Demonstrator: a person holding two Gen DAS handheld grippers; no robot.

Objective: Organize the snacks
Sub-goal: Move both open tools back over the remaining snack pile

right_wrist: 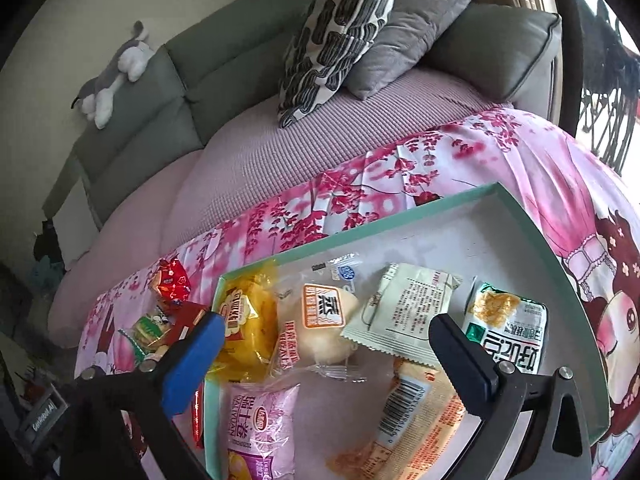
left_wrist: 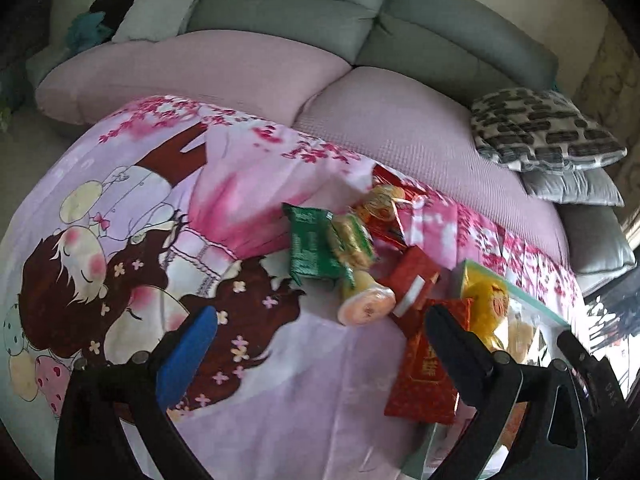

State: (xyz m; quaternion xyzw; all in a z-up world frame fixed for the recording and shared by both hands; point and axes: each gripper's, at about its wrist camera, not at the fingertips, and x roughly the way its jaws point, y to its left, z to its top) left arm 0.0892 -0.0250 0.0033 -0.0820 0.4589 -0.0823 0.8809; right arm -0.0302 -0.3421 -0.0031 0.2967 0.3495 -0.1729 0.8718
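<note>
Here, crinkly bright snack packets (right_wrist: 400,312) crowd the mint-rimmed tray (right_wrist: 552,240)

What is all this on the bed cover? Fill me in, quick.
Someone with a handheld gripper in each hand is sorting snacks into a mint-rimmed tray. Several packets already lie in it, among them a yellow bun packet. A green packet and red packets sit loose on the cartoon cover. The left gripper and right gripper are both open, holding nothing.
</note>
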